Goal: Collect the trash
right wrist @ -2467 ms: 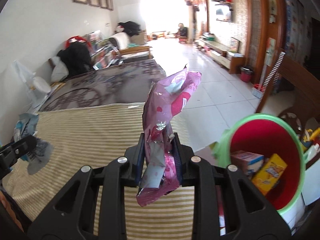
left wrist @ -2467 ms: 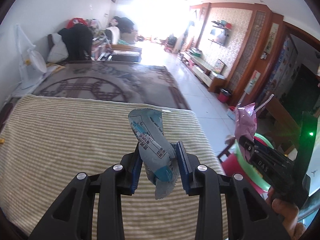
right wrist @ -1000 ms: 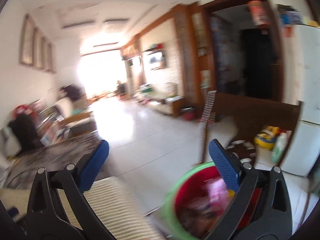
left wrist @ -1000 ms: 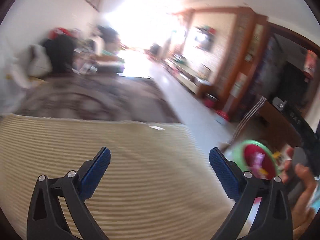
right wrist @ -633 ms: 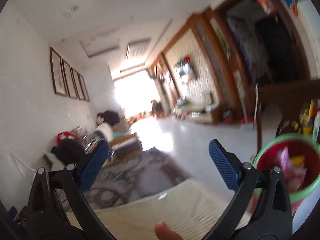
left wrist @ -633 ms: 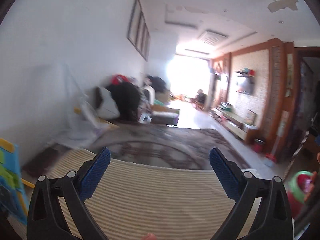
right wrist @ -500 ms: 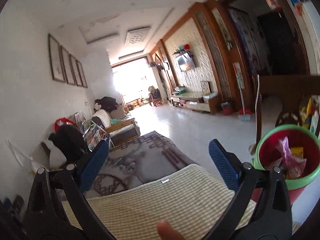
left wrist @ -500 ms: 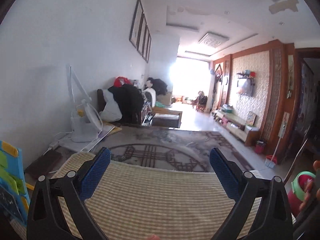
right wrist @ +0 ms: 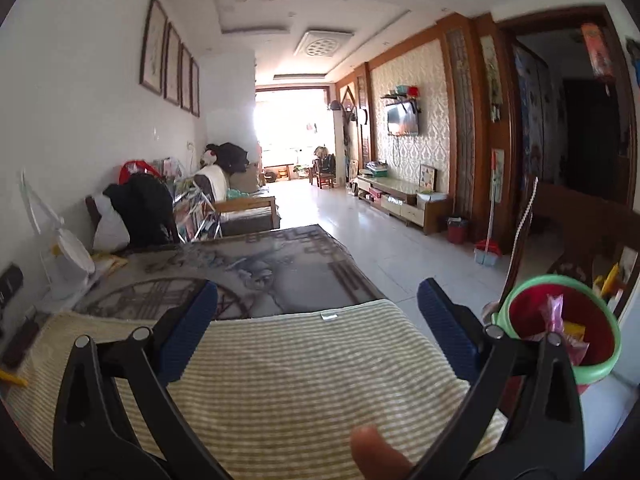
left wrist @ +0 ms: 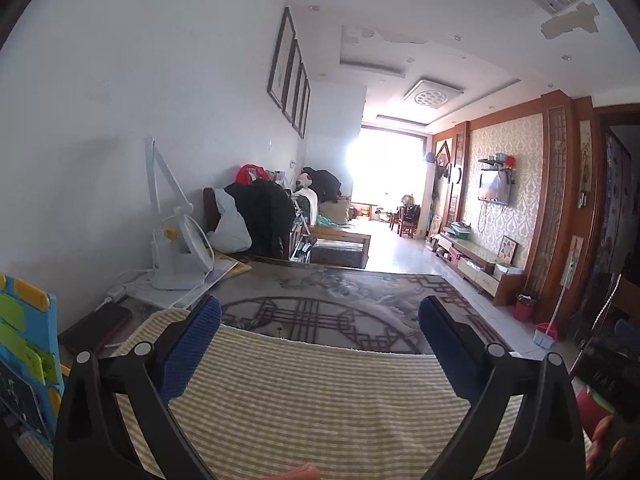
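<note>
Both grippers, left gripper [left wrist: 320,320] and right gripper [right wrist: 317,304], are being held wide open, empty now; wrappers [right wrist: 560,326] are sitting binned in the green bucket [right wrist: 600,372], so collecting's looking done.

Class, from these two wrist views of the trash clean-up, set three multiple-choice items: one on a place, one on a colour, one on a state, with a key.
1. Where is the pink wrapper?
A. on the striped cloth
B. inside the bin
C. in the right gripper

2. What colour is the bin's rim?
A. green
B. blue
C. white

3. How do both grippers stand?
A. shut on wrappers
B. one open, one shut
C. both open, holding nothing

Key:
1 B, the pink wrapper sticks up inside the bin.
2 A, a green rim rings its red inside.
3 C, the left gripper and right gripper show wide gaps above the striped cloth.
</note>
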Motion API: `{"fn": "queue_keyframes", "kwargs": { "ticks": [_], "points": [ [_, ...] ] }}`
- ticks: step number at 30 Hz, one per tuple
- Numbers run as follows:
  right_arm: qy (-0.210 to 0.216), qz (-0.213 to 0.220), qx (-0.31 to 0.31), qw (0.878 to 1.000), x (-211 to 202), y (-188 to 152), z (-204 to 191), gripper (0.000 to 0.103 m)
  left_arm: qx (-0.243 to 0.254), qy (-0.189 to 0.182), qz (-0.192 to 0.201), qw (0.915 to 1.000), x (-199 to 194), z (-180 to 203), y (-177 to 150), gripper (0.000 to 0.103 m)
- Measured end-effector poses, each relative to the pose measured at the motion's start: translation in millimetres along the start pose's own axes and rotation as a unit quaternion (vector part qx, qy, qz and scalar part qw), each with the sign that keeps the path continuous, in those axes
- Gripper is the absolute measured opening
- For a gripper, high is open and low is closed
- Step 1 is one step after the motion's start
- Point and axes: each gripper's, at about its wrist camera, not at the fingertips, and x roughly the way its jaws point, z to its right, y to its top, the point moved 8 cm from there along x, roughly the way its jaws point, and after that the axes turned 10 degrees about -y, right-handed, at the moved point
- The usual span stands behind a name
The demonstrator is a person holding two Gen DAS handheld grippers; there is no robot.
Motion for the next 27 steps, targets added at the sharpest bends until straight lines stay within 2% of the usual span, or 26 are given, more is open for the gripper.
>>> {"fn": "queue_keyframes", "kwargs": {
  "ticks": [7,18,27],
  "points": [
    [0.019,0.011,-0.046,0.999,-7.3,-7.9,-26.8,0.098,-0.015,0.000,-0.023,0.9996,5.5,-5.2,-10.3,0.095],
    [0.021,-0.016,-0.055,0.998,1.1,-18.8,-28.4,0.098,-0.048,0.001,-0.081,0.9956,20.1,-15.4,-31.0,0.095],
    [0.023,-0.028,-0.070,0.997,2.0,-26.0,-34.0,0.098,-0.055,0.008,-0.101,0.9934,26.2,-21.7,-38.1,0.095]
  ]
}}
